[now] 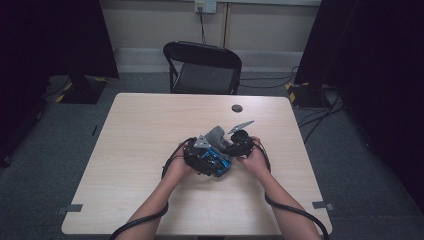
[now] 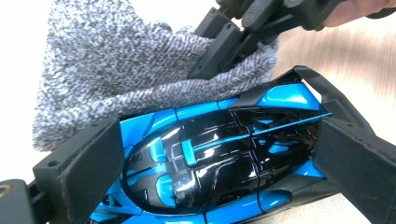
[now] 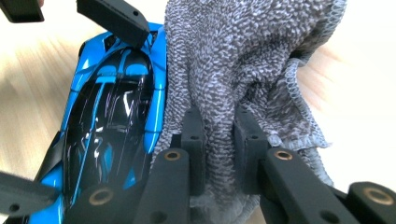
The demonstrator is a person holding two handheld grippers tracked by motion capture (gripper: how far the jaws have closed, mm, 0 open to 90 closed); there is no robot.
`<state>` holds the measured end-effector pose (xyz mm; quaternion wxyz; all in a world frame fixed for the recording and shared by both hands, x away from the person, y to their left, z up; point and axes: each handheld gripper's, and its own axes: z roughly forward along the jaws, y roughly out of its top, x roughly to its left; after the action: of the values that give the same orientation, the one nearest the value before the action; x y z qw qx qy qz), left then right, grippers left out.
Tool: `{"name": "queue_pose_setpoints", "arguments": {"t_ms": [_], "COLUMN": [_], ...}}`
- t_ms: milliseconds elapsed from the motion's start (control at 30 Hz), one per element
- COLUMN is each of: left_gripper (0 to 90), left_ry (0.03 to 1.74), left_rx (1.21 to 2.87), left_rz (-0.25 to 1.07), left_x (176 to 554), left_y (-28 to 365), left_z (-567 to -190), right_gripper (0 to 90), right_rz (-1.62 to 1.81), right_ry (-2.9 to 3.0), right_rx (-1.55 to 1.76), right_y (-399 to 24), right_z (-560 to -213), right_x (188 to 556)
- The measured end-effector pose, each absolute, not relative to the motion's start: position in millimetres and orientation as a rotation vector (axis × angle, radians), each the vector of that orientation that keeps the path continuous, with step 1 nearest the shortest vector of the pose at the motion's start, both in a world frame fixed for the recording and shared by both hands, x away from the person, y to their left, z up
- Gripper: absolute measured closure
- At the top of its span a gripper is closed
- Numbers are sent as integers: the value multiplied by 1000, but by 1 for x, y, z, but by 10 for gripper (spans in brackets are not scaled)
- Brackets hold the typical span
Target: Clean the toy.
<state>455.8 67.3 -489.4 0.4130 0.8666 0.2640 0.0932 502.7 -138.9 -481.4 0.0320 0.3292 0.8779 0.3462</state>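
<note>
A fixed overhead camera looks forward and down across the whole tabletop toward a chair at the far edge. Two close-up cameras ride on the hand-held tools: the left tool view looks along its jaws, the right tool view along its own. All three share the blue toy car and grey cloth.
</note>
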Motion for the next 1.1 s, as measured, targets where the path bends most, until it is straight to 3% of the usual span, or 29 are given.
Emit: {"name": "queue_pose_setpoints", "arguments": {"t_ms": [1100], "left_gripper": [18], "left_ry": [663], "left_rx": [2180], "left_rz": [234], "left_x": [455], "left_y": [67], "left_z": [-489], "right_gripper": [769], "right_rz": [1120], "right_ry": [2693], "right_rx": [1003], "right_y": [-182], "right_z": [-483], "right_x": [466]}}
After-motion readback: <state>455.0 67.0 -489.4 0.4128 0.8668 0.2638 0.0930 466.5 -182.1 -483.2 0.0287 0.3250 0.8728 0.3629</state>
